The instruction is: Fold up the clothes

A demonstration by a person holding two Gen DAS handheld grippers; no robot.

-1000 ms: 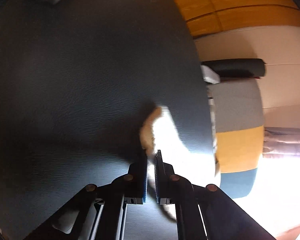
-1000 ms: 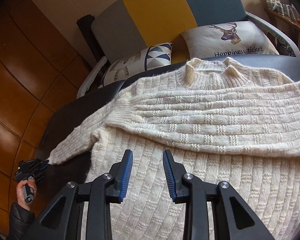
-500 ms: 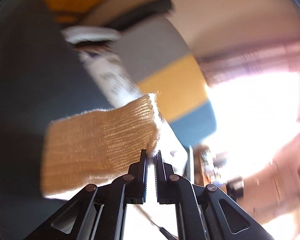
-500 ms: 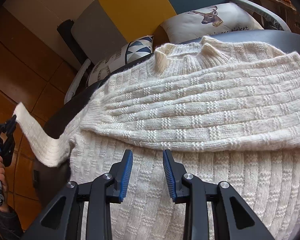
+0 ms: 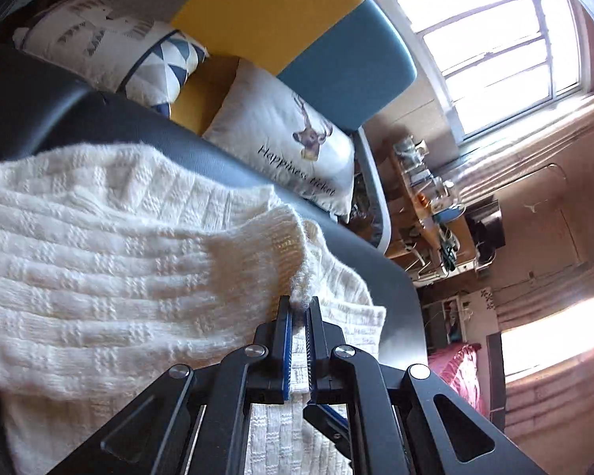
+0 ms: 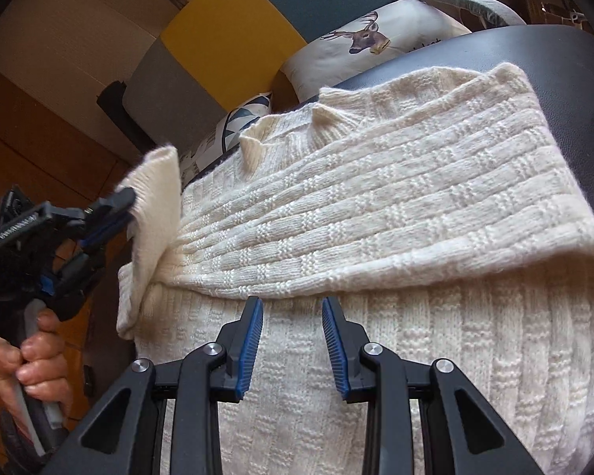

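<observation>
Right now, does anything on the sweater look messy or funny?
Only the sleeve: the left gripper pinches its cuff up off the cream sweater, mid-fold. The collar sits a bit rumpled. Nothing looks torn or spilled.

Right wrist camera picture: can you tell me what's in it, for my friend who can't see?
A cream knitted sweater lies on a dark table, one sleeve already folded across its chest. The right gripper hovers open just above it, while at the left a hand holds the left gripper, pinching the other sleeve's cuff in the air. A deer pillow sits behind.
</observation>
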